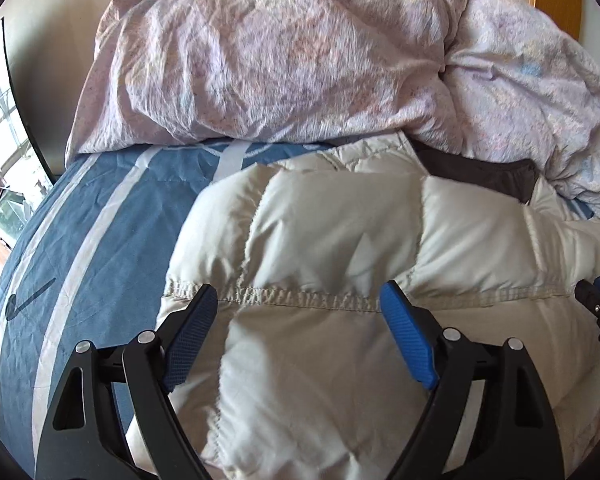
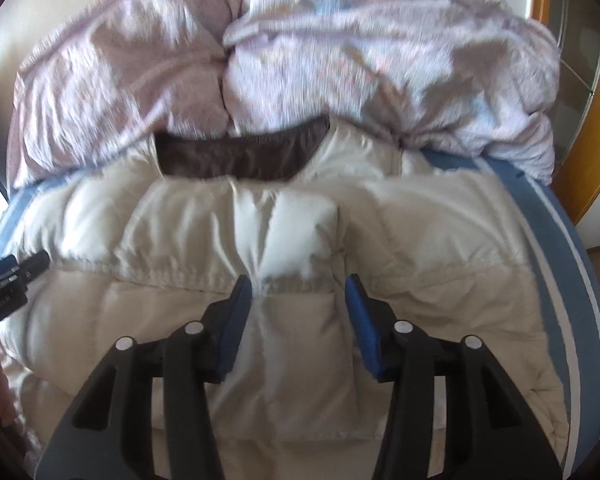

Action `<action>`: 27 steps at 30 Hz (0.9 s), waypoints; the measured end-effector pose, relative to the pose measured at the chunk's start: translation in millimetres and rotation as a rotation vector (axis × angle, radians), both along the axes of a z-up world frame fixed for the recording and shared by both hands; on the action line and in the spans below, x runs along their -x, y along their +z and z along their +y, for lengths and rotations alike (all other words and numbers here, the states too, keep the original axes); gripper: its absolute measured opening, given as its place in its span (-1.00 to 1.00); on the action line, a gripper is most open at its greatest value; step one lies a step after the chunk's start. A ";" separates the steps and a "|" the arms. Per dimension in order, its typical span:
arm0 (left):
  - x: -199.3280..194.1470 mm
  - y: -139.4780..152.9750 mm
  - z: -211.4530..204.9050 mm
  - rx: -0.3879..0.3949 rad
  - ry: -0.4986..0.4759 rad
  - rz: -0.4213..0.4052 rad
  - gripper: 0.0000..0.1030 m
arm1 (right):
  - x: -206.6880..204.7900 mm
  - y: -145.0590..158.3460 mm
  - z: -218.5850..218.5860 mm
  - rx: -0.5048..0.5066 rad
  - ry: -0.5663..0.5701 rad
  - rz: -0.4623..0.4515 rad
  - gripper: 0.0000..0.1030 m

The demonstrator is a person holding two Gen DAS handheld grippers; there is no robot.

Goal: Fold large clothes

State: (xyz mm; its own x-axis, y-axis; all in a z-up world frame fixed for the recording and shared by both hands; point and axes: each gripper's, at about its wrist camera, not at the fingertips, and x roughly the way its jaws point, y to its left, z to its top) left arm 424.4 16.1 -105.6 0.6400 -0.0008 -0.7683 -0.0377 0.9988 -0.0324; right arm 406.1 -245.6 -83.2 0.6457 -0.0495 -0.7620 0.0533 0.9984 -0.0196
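Note:
A cream quilted puffer jacket [image 1: 340, 232] lies spread on the bed, with a dark brown lining [image 1: 480, 176] at its far edge. It also shows in the right wrist view [image 2: 300, 220], where the brown lining [image 2: 240, 156] is at the far side. My left gripper [image 1: 300, 296] is open and empty, just above a stitched seam on the jacket's left part. My right gripper [image 2: 299, 286] is open and empty above the jacket's middle seam. Each gripper shows at the edge of the other's view: the right one [image 1: 598, 306] and the left one [image 2: 16, 276].
A blue bedsheet with white stripes [image 1: 92, 232] covers the bed and shows on the right too [image 2: 572, 264]. A crumpled pink floral duvet [image 1: 280, 52] is piled at the far side of the bed [image 2: 340, 48]. A wooden frame [image 2: 596, 128] stands at right.

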 end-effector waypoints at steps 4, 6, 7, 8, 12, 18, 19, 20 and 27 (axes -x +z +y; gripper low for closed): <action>3.2 16.0 2.8 -0.013 -0.004 -0.052 0.65 | 3.1 18.0 5.3 -0.033 0.024 -0.075 -0.19; -0.2 18.3 2.9 -0.030 -0.005 -0.064 0.65 | -4.0 16.6 10.7 -0.033 0.042 -0.065 -0.29; -3.1 17.4 2.6 -0.036 -0.005 -0.062 0.65 | -10.1 13.2 14.1 -0.037 0.059 -0.052 -0.37; -6.0 15.3 2.8 -0.044 -0.001 -0.056 0.65 | -15.1 11.0 16.3 -0.041 0.065 -0.040 -0.45; -15.1 3.2 4.4 -0.059 0.012 -0.025 0.65 | -31.5 -10.0 17.4 -0.015 0.055 0.017 -0.60; -22.3 -12.4 1.7 -0.090 0.007 -0.004 0.64 | -36.8 -29.0 16.6 0.008 0.055 0.068 -0.66; -22.9 -13.2 0.7 -0.095 0.006 -0.003 0.64 | -38.6 -32.2 17.2 0.011 0.054 0.079 -0.66; -23.6 -14.0 0.4 -0.096 0.005 -0.001 0.65 | -39.0 -34.2 16.1 0.010 0.053 0.084 -0.66; -21.2 -13.1 2.3 -0.086 0.003 0.017 0.64 | -34.1 -32.8 14.1 -0.012 0.047 0.080 -0.66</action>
